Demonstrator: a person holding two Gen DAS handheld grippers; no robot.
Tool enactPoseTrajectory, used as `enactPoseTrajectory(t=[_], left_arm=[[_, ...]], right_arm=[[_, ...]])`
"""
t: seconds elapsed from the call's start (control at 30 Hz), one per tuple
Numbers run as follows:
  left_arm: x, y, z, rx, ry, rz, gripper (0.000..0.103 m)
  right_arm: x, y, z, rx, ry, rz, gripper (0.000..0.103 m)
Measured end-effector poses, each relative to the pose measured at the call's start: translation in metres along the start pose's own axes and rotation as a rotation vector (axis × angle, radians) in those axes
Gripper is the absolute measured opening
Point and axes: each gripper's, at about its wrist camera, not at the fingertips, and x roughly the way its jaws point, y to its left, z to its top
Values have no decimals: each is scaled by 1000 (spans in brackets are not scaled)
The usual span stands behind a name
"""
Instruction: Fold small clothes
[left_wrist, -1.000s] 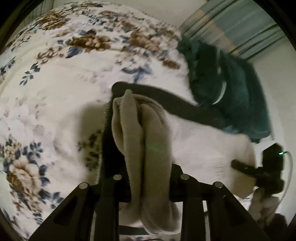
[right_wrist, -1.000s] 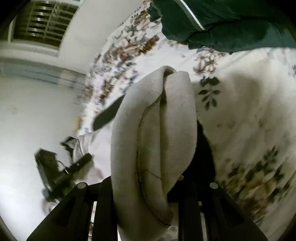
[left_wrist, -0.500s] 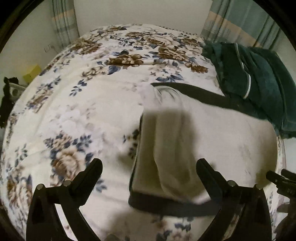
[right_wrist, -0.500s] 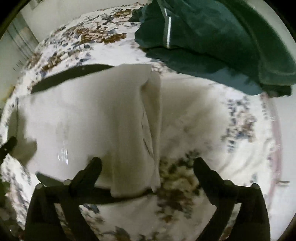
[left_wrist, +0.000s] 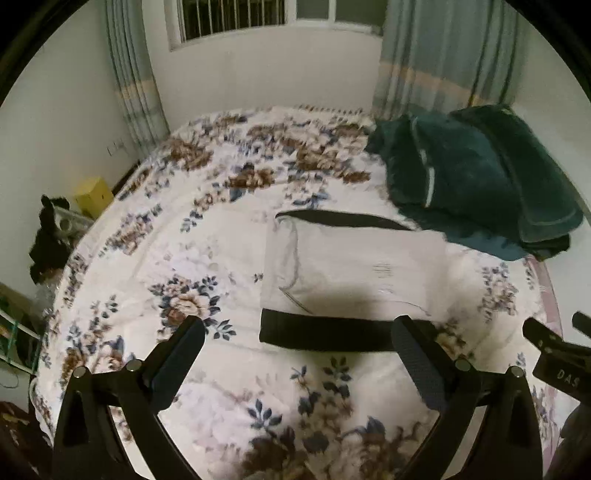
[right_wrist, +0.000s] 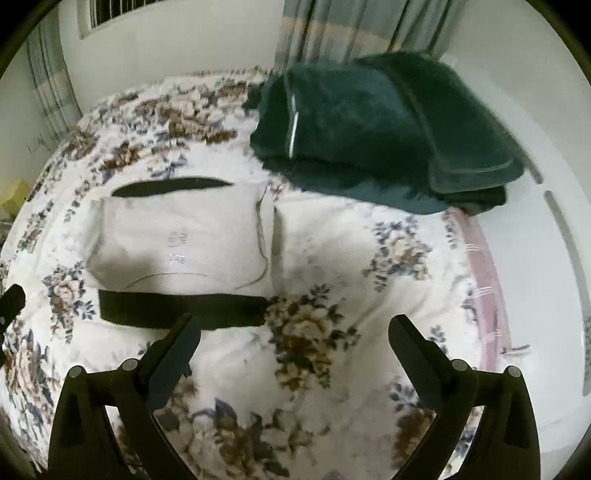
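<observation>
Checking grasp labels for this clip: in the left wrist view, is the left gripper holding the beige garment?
No. The left gripper is open and empty, and the beige garment lies flat on the floral bedspread beyond its fingertips.

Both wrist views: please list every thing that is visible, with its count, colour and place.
folded garment: one, off-white with black bands, flat on the bed's middle.
green blanket: one, dark green, folded, far right of bed.
bedspread: one, white with brown and blue flowers.
curtains: two, pale blue-grey, beside the window.
window: one, barred, in the far wall.
yellow box: one, left of bed.
left gripper: black, open, empty.
right gripper: black, open, empty.
</observation>
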Motion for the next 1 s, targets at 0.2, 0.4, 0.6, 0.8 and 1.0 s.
enactPoseTrajectory(t=[0.2, 0.4, 0.6, 0.8, 1.0], left_arm=[[-94, -10, -15, -4, -70, -22, 103], [-181, -16, -27, 14, -167, -36, 103], [-237, -14, -36, 10, -234, -54, 103], [-270, -12, -47, 6, -277, -58, 103], [-284, -8, -52, 0, -297, -65, 103]], right_arm=[[-119, -29, -29, 14, -111, 1, 103], [-228, -53, -59, 20, -218, 15, 103], [-317, -77, -86, 39, -316, 35, 103], [-373, -88, -104, 40, -378, 51, 103], [-397, -89, -114, 32, -390, 74, 103]])
